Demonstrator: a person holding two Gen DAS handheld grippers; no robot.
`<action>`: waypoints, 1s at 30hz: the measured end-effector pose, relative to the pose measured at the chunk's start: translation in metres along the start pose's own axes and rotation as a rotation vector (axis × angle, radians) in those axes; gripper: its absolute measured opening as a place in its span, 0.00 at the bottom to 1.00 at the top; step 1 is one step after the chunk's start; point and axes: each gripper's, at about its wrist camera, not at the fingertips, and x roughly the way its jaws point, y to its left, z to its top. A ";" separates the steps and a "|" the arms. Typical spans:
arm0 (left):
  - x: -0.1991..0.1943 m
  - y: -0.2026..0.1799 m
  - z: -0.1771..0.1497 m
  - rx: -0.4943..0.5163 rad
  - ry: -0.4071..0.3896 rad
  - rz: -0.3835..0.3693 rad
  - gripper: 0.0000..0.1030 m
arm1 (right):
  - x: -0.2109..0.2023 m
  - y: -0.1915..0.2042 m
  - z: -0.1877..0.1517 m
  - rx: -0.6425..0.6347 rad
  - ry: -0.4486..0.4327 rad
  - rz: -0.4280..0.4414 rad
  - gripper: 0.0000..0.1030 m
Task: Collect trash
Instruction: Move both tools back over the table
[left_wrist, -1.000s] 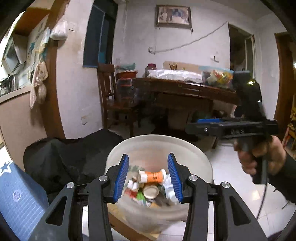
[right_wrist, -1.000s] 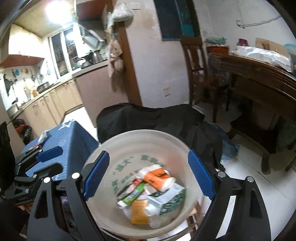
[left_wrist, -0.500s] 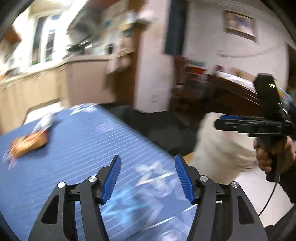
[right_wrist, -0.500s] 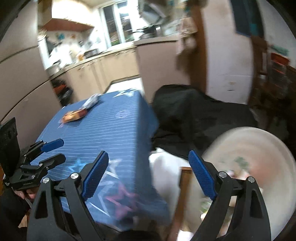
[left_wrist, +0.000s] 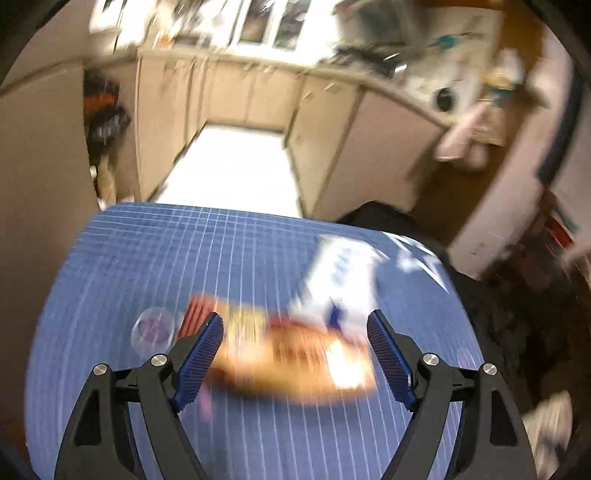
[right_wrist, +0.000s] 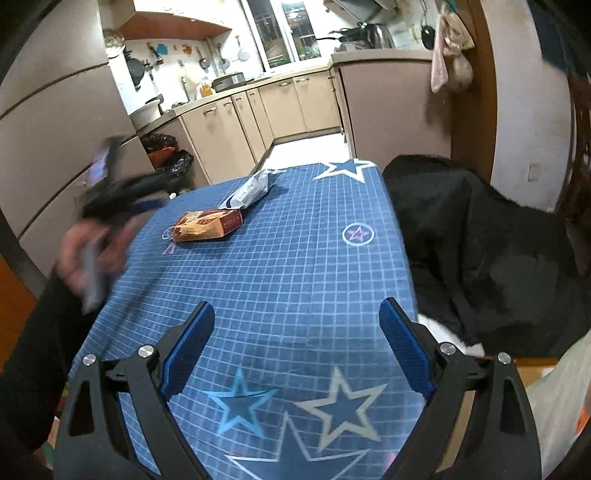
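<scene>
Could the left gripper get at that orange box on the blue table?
Probably yes: the left gripper is open, the orange box lies right ahead between its jaws, and nothing blocks it; the white packet sits behind.

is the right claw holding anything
No, the right claw is open over bare tablecloth, far from the box.

- right tongs (right_wrist: 297, 349) gape empty over the bench's (right_wrist: 295, 266) near edge;
- orange box (right_wrist: 207, 229) and white wrapper (right_wrist: 251, 187) lie touching near its far-left corner
</scene>
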 end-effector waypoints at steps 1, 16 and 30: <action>0.018 0.001 0.015 -0.018 0.023 0.025 0.78 | -0.002 -0.001 -0.004 0.023 0.002 -0.001 0.85; 0.077 -0.044 -0.028 0.346 0.243 0.092 0.80 | -0.007 -0.025 -0.043 0.144 0.046 -0.003 0.86; -0.151 0.043 -0.146 0.127 -0.014 -0.047 0.81 | 0.034 0.019 0.009 0.002 -0.003 -0.008 0.94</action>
